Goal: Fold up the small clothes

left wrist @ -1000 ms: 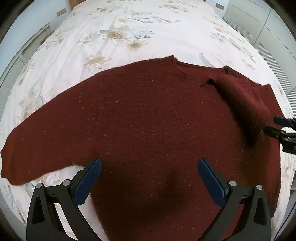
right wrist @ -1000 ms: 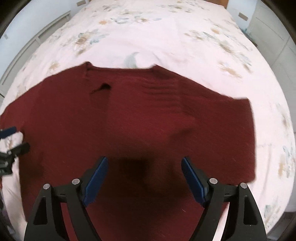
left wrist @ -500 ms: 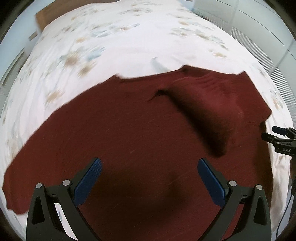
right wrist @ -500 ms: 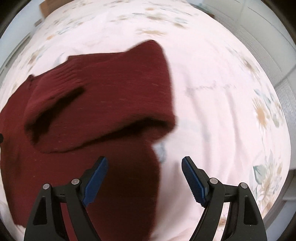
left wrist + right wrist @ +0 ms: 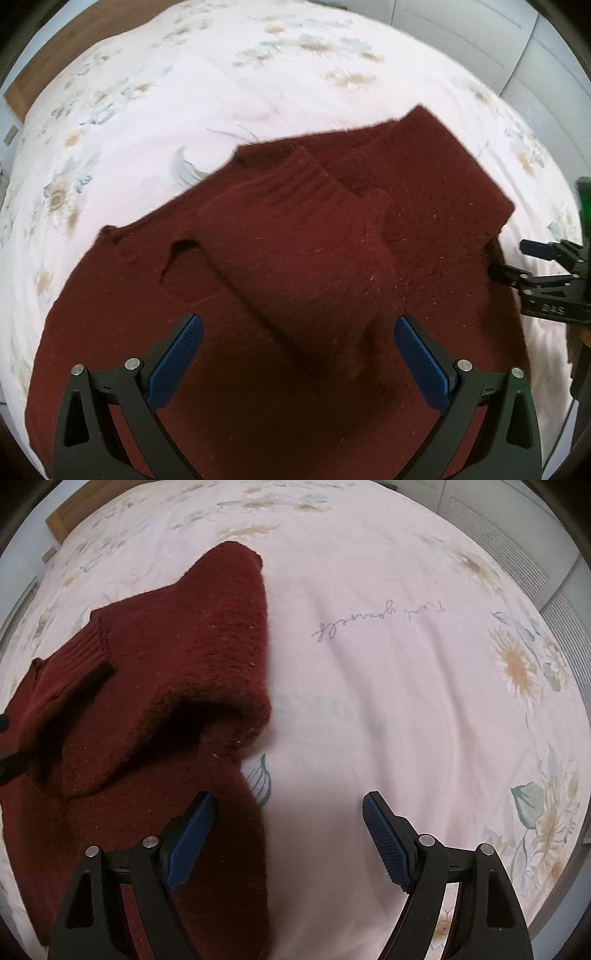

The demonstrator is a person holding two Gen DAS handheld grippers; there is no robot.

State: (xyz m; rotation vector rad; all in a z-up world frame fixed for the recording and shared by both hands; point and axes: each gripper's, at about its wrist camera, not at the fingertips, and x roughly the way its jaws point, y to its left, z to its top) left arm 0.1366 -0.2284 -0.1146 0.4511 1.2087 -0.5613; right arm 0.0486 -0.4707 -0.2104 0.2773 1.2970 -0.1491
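Here: fuzzy maroon knit sweater (image 5: 295,258), sleeve folded over; both grippers' jaws wide, empty.

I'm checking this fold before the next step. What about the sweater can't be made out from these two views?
- Sweater hem: cut off at the bottom edge of the left wrist view, behind the left gripper.
- Its far side: cut off at the left edge of the right wrist view.
- Underside of the folded sleeve: in dark shadow.
- Right gripper: cut off at the edge of the left wrist view.
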